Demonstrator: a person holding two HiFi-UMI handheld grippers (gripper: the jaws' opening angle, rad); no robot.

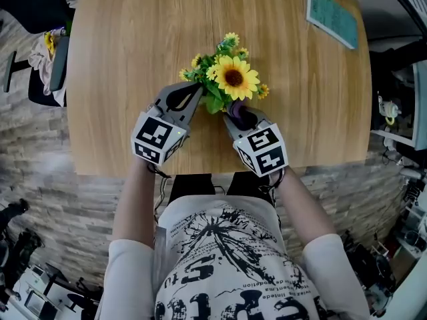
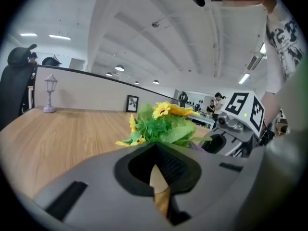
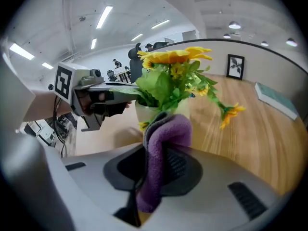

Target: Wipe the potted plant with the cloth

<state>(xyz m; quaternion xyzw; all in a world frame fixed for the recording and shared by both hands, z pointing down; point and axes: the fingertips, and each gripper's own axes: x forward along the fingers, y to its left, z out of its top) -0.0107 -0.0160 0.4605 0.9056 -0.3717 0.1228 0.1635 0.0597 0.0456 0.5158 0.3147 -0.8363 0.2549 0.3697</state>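
As I judge it, the wiping has hardly begun; the potted plant (image 1: 227, 82) stands midway along the near edge of the desk (image 1: 113, 65); my right gripper (image 1: 237, 113) is clamped on the purple cloth (image 3: 161, 148), close to the pot, contact unclear; my left gripper (image 2: 155, 147) is closed on nothing, beside the leaves.

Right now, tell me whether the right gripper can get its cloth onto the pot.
Probably yes: the right gripper, shut on the purple cloth, points straight at the white pot, nothing blocking between.
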